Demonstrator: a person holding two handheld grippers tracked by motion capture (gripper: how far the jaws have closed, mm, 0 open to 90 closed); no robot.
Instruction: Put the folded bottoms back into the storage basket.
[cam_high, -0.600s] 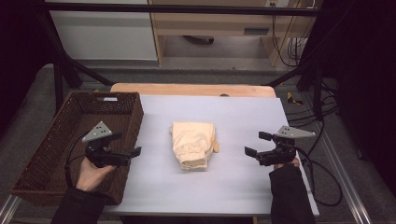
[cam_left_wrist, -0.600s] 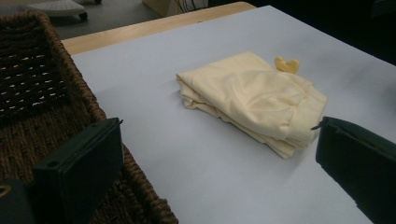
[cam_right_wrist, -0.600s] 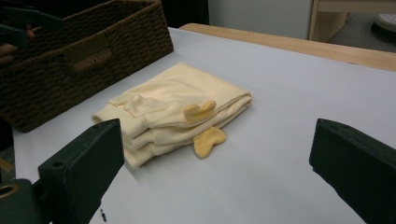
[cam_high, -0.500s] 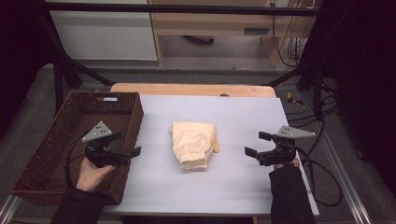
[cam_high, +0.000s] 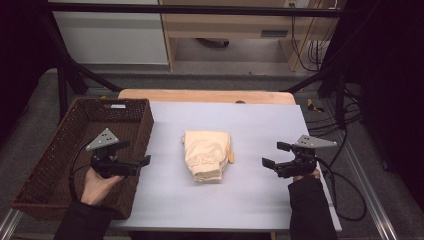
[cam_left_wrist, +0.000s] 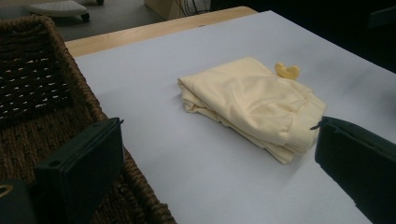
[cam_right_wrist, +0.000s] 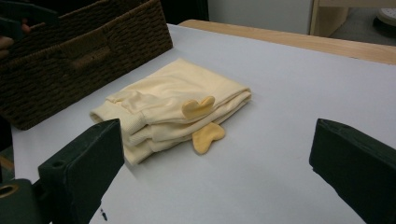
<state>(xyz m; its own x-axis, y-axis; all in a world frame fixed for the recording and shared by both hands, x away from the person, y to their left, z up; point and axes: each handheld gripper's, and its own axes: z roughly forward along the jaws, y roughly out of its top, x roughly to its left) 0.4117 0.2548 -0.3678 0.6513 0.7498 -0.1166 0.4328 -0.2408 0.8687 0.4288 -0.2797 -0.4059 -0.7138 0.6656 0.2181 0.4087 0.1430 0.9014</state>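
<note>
Both grippers stand with jaws wide apart and empty: your left gripper (cam_high: 142, 162) hovers at the wicker basket's (cam_high: 55, 150) near wall, your right gripper (cam_high: 270, 161) over the bare table (cam_high: 260, 125), well apart from the work. Folded cream garment (cam_high: 206, 154) lies mid-table between them, cuffed end toward you, small yellow tabs (cam_right_wrist: 205, 123) protruding on its right side. Judged step: approach and lift toward the basket. Bring each gripper in low from its own side, bite through all layers at the folded edges, and raise evenly so the stack does not unfold.
</note>
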